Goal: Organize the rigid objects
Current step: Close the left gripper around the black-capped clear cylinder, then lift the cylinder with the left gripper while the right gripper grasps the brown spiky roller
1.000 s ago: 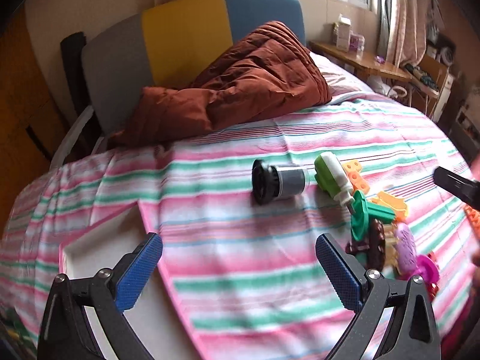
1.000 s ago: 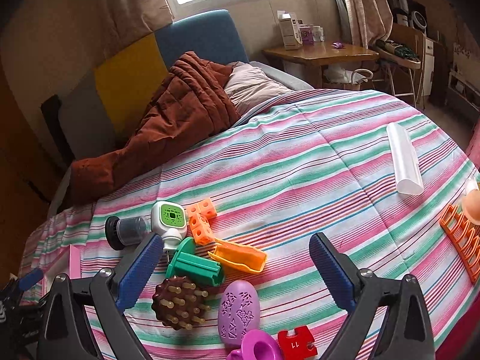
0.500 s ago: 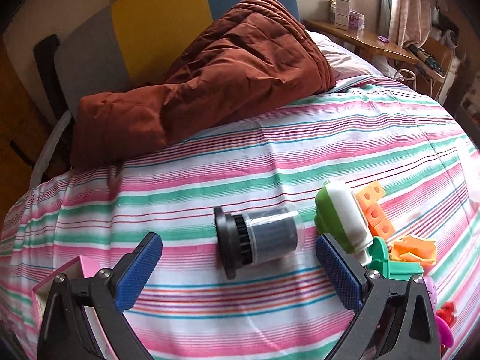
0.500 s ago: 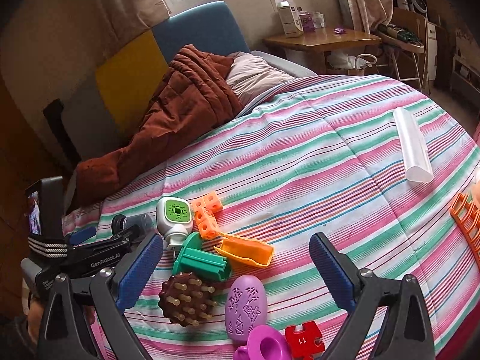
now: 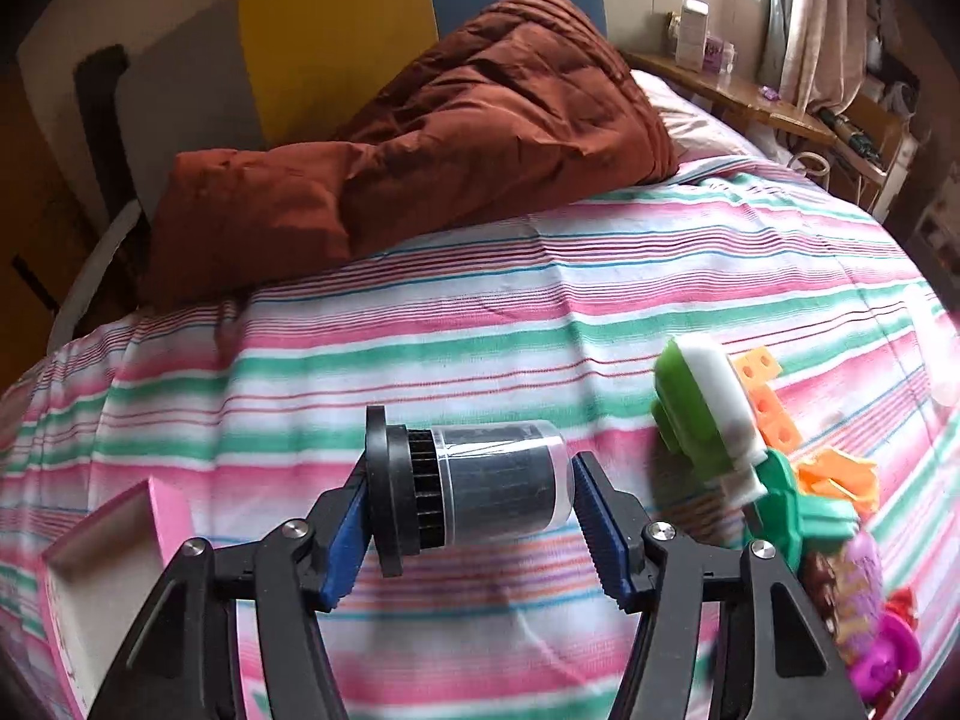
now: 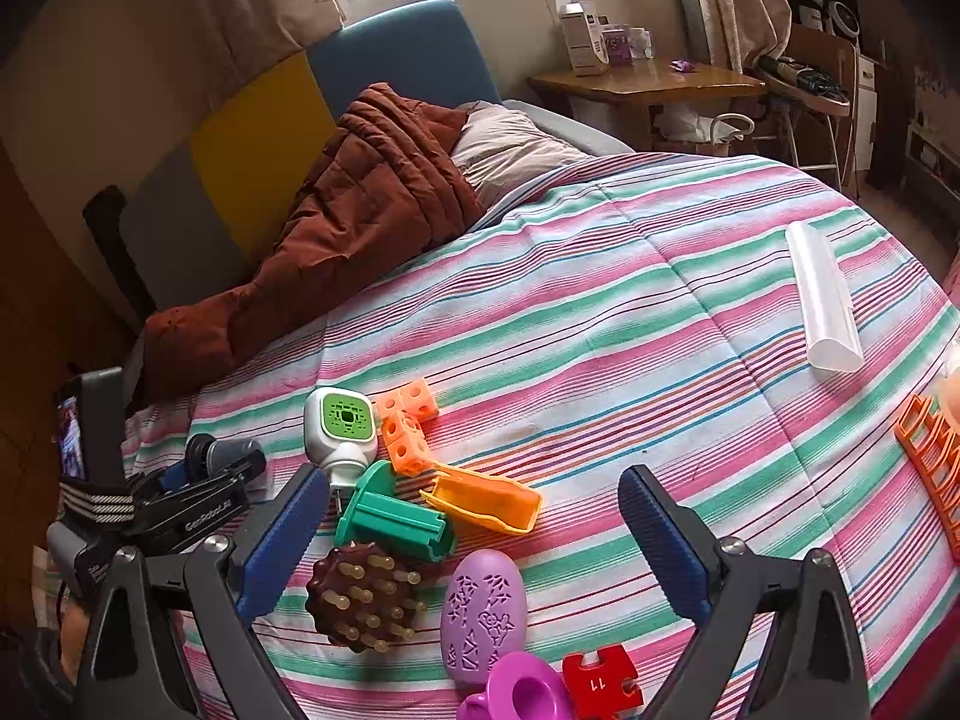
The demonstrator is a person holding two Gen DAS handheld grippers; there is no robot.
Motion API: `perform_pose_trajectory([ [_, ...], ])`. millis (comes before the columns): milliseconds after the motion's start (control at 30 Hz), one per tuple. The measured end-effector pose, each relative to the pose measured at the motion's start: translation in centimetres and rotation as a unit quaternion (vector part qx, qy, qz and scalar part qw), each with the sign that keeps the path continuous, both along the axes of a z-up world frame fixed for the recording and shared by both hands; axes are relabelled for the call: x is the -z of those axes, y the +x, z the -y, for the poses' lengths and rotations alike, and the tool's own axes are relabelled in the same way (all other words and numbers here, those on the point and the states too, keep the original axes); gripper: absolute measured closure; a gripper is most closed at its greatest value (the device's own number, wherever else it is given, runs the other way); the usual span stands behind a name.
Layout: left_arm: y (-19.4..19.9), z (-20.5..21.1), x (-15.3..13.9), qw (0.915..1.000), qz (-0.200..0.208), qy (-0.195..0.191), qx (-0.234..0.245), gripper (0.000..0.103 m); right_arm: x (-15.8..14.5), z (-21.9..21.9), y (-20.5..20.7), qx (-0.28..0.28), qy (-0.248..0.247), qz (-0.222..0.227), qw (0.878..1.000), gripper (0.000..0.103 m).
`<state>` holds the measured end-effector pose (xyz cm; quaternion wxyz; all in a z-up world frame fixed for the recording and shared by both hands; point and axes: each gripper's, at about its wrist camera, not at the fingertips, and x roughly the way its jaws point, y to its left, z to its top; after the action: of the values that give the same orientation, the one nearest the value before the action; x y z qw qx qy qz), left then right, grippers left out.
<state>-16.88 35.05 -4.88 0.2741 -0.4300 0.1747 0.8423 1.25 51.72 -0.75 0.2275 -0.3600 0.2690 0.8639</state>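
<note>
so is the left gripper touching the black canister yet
Touching: the left wrist view shows both pads of the left gripper pressed against the ends of the black canister.

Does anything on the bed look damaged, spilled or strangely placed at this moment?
Nothing looks broken or spilled. The toys lie in a loose heap on the striped sheet, several touching or overlapping. The black filter cartridge lies on its side between the left gripper fingers. A white tube lies alone, far from the heap.
</note>
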Motion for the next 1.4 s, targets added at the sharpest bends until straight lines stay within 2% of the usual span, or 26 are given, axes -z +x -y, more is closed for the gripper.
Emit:
perform_pose_trajectory([
  [200, 4.7, 3.4, -2.4, 0.9993, -0.012, 0.031, 0.016, 0.040, 0.5, -0.3, -0.2, -0.007, -0.022, -0.003, 1.000, 0.009],
  [500, 9.3, 8.5, -4.4, 0.9971, 0.002, 0.074, 0.015, 0.040, 0.9, 3.8, -2.6, -0.113, 0.006, 0.014, 0.993, 0.010],
  [633, 10.9, 10.7, -5.0, 0.9961, 0.005, 0.088, 0.008, 0.040, 2.0, 6.6, -4.0, -0.176, 0.033, 0.049, 0.983, 0.010],
  [800, 12.8, 13.0, -5.3, 0.9959, -0.002, 0.091, 0.002, 0.040, 4.3, 9.0, -5.4, -0.203, 0.095, 0.120, 0.967, 0.011],
  [900, 13.4, 14.2, -5.3, 0.9954, 0.000, 0.095, -0.008, 0.040, 4.9, 9.0, -5.7, -0.204, 0.110, 0.137, 0.963, 0.016],
  [933, 13.5, 14.6, -5.3, 0.9952, 0.002, 0.097, -0.012, 0.040, 5.1, 9.0, -5.8, -0.204, 0.110, 0.141, 0.962, 0.023],
  [967, 13.6, 15.1, -5.2, 0.9949, 0.004, 0.099, -0.016, 0.040, 5.3, 9.1, -6.0, -0.207, 0.109, 0.144, 0.961, 0.044],
  [1033, 13.9, 16.1, -5.1, 0.9945, 0.006, 0.102, -0.024, 0.040, 5.6, 9.5, -6.1, -0.211, 0.118, 0.152, 0.958, 0.059],
  [1133, 14.2, 17.9, -5.0, 0.9938, 0.006, 0.103, -0.041, 0.040, 5.6, 10.1, -6.1, -0.215, 0.132, 0.157, 0.955, 0.059],
  [1300, 13.5, 21.4, -4.4, 0.9921, 0.005, 0.096, -0.080, 0.040, 5.6, 9.4, -5.9, -0.210, 0.108, 0.155, 0.959, 0.058],
  [1400, 11.9, 23.9, -3.9, 0.9888, 0.010, 0.094, -0.116, 0.040, 5.6, 9.4, -5.9, -0.211, 0.110, 0.156, 0.959, 0.059],
])
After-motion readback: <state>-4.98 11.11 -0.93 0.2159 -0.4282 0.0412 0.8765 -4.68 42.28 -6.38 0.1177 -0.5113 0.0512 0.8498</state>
